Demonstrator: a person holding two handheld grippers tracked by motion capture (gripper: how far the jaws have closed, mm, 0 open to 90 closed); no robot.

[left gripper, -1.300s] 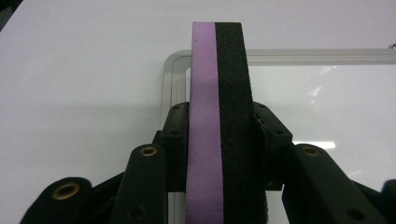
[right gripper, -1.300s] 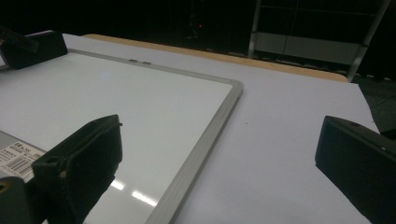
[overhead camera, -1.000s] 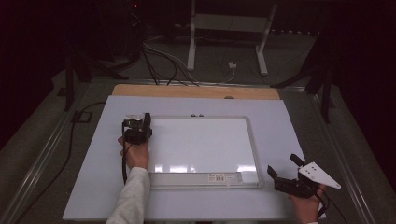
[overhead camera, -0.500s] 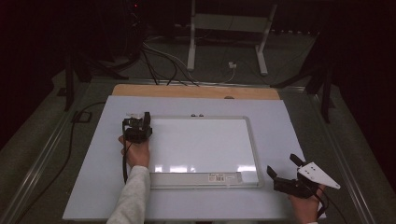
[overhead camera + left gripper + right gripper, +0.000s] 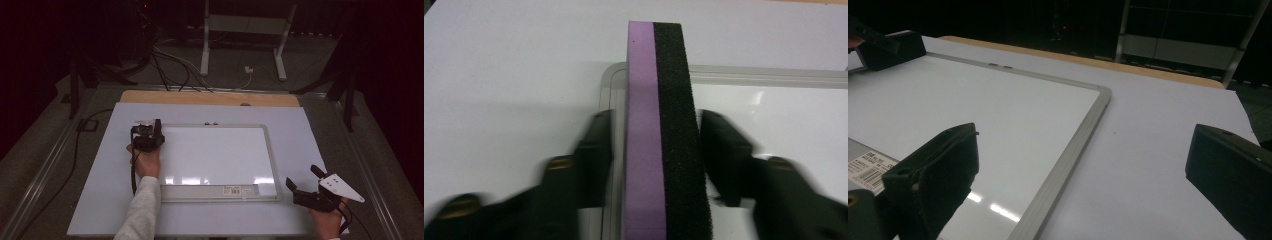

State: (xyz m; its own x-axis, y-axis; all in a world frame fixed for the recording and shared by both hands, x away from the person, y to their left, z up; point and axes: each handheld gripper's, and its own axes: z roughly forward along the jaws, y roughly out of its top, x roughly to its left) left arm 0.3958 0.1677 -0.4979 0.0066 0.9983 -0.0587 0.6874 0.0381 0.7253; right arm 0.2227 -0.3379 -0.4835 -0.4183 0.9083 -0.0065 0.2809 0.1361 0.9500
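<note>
White table (image 5: 100, 200) holds a whiteboard (image 5: 215, 155). Near the person, the right gripper (image 5: 305, 189) waits by the board's near right corner, jaws spread wide. Farther off, the left gripper (image 5: 150, 134) pinches a purple and black eraser (image 5: 664, 145) at the board's far left corner.

Room is dark, most light falls on the desk (image 5: 100, 200): pale lavender-white top, wooden strip (image 5: 150, 97) along its far edge. Floor (image 5: 45, 150) is grey carpet-like (texture hard to tell). Behind the desk, a white metal stand (image 5: 206, 45) with two legs and a crossbar. Black cables (image 5: 170, 70) run over the floor, a white plug (image 5: 247, 71) lies near the stand. Dark frame legs (image 5: 75, 75) left, another right (image 5: 350, 95). Back wall is lost in shadow.
</note>
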